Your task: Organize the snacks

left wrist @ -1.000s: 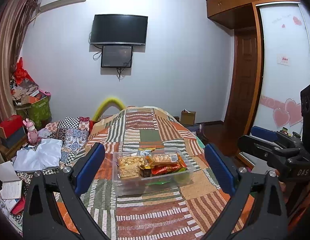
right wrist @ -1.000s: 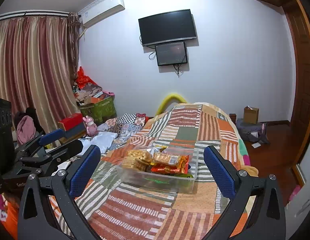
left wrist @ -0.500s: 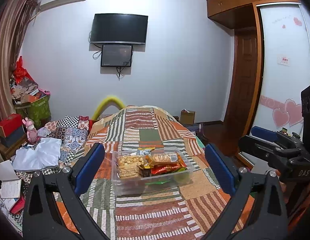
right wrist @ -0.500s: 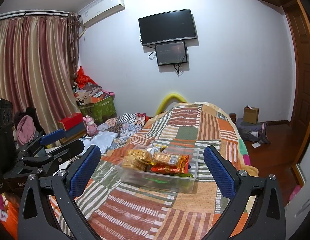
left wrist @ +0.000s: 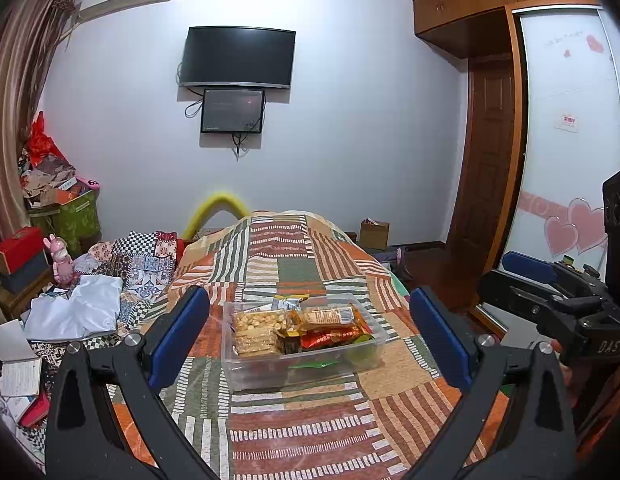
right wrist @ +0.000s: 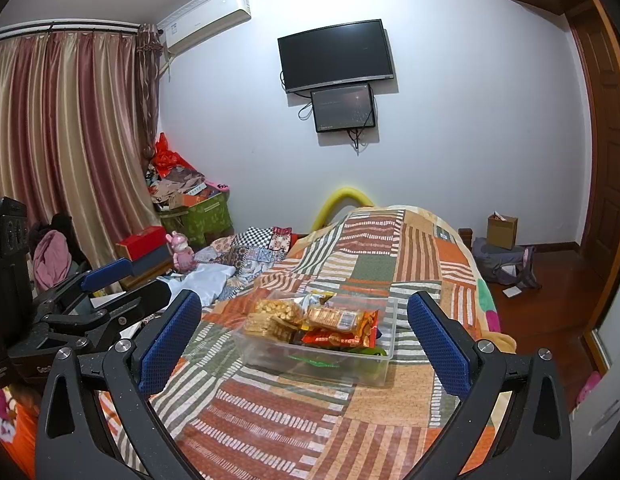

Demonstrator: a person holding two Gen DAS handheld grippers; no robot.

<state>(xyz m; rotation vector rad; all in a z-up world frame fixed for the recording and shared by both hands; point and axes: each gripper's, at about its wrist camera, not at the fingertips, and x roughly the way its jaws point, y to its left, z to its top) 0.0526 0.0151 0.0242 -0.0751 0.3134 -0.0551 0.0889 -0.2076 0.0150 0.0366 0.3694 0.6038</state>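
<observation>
A clear plastic box sits on the patchwork bed cover; it holds several snack packs: peanut bars, biscuit packs, a red wrapper and a green one. My left gripper is open and empty, held back from the box, which shows between its blue pads. My right gripper is open and empty too, also short of the box and its snacks. Each gripper shows at the edge of the other's view, the right one and the left one.
Clothes and quilts lie to the left of the bed, with boxes and a pink toy beyond. A wardrobe with a sliding door stands at the right. A bag and cardboard box are on the floor.
Nothing has visibly changed beyond a very slight drift of both views; both grippers stay open and the box stays put.
</observation>
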